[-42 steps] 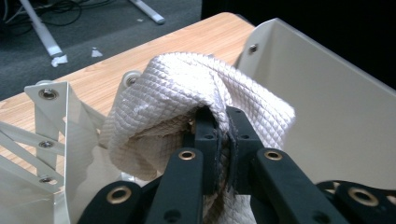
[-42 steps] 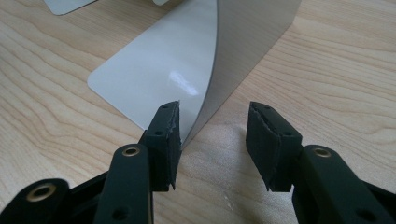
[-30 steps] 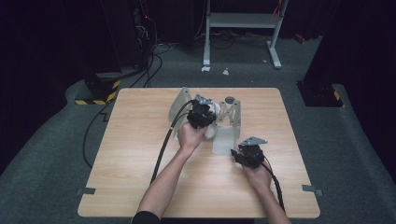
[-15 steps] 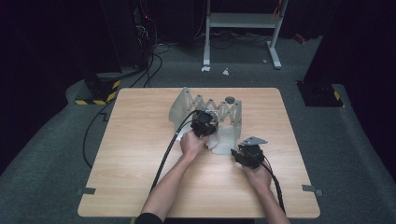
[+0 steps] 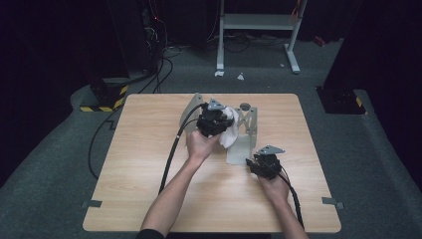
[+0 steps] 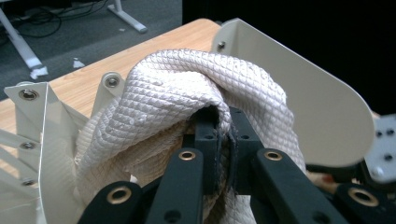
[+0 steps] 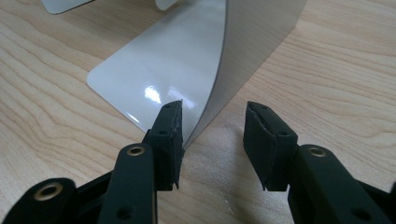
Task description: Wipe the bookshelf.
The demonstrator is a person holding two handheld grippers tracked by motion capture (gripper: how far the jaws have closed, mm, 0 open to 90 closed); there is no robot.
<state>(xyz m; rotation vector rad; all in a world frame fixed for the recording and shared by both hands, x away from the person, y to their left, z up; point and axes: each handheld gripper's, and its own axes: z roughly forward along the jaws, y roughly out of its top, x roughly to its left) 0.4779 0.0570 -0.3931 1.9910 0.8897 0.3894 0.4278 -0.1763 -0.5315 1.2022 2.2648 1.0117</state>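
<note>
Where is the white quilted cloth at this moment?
In the high view the white quilted cloth is near the table's far middle, pinched in the left tool, beside the pale metal rack.

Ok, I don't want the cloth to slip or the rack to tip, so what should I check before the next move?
1. Left gripper clamped on the white cloth: ok, jaws shut with cloth pinched between them.
2. Cloth clear of the table: cannot tell, its lower part is hidden.
3. Cloth free of the metal rack: cannot tell, it hangs close against the plates.
4. Right gripper holding the rack's end plate: not ok, jaws open astride its edge.
5. Rack flat on the table: ok, base plate lies on the wood.
</note>
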